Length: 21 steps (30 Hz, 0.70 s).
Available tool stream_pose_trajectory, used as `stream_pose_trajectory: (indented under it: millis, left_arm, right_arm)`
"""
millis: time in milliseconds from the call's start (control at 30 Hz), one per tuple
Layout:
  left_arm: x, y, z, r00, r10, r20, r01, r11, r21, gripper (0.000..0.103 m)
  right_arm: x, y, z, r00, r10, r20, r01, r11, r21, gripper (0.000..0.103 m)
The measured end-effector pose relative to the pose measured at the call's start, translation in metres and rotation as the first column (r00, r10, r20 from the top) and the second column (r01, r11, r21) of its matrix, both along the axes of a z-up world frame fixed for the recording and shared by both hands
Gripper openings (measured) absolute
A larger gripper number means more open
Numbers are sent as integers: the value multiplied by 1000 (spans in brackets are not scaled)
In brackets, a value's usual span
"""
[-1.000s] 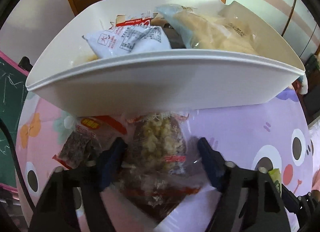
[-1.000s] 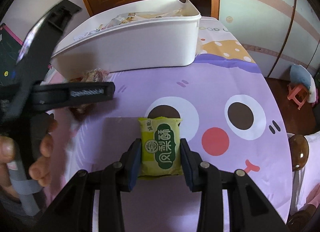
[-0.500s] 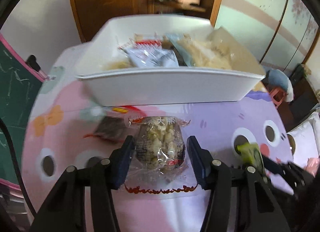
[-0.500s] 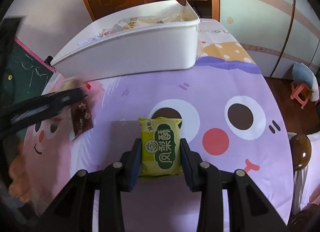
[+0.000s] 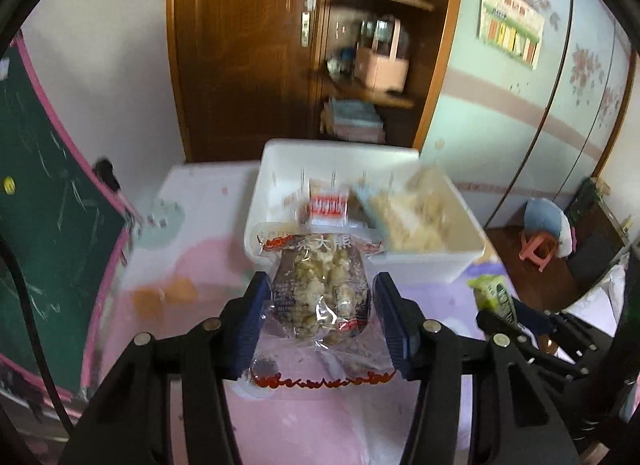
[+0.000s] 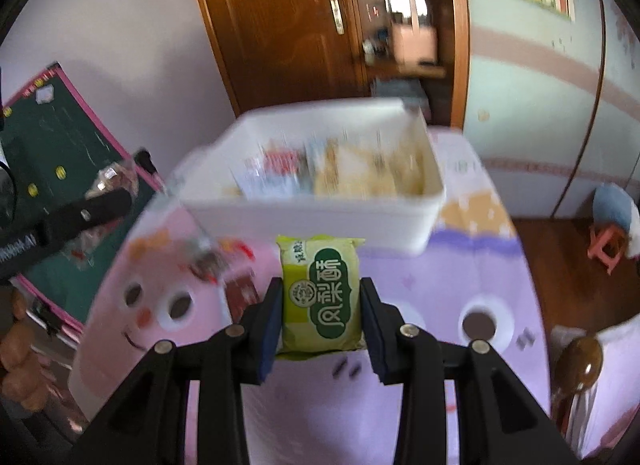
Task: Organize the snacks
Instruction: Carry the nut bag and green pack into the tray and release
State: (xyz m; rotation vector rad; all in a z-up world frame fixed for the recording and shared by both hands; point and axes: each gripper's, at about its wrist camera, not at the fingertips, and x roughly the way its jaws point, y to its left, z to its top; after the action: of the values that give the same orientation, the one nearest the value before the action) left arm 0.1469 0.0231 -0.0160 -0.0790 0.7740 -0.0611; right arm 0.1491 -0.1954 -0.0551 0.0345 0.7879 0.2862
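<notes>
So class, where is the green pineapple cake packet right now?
The green packet sits clamped in the right tool, raised above the cartoon tablecloth, just short of the white bin.

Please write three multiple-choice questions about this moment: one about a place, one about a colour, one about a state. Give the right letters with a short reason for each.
1. Where does the white bin stand?
A. on the floor
B. on the cartoon tablecloth, beyond both tools
C. on the wooden shelf

2. What colour is the packet in the right tool?
A. red
B. blue
C. yellow-green with a dark green label

3. What is the state of the left tool?
A. shut on the clear-wrapped snack
B. open and holding nothing
C. lying on the table

Answers:
1 B: the bin rests on the tablecloth, ahead of both tools.
2 C: the green packet sits between the right tool's fingers.
3 A: both blue pads press the clear-wrapped snack, which is held above the table.
</notes>
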Motion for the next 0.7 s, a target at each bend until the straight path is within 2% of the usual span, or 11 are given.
stream_pose_trajectory:
  millis: [200, 400, 567, 700]
  left_arm:
    - [16, 1, 56, 996, 1, 84, -2, 1000, 3, 52]
    - [40, -9, 107, 981, 6, 192, -19, 998, 67, 53]
    - [70, -18, 131, 975, 13, 223, -36, 994, 100, 53]
    - [97, -24, 132, 977, 22, 211, -44, 994, 97, 53]
  right_arm:
    - [14, 6, 73, 988, -15, 153, 8, 999, 49, 37]
    - [36, 10, 128, 960, -60, 273, 44, 997, 65, 37]
    - [58, 9, 153, 943, -93, 319, 68, 994, 91, 37]
    - [76, 11, 162, 933, -118, 341, 97, 992, 78, 37]
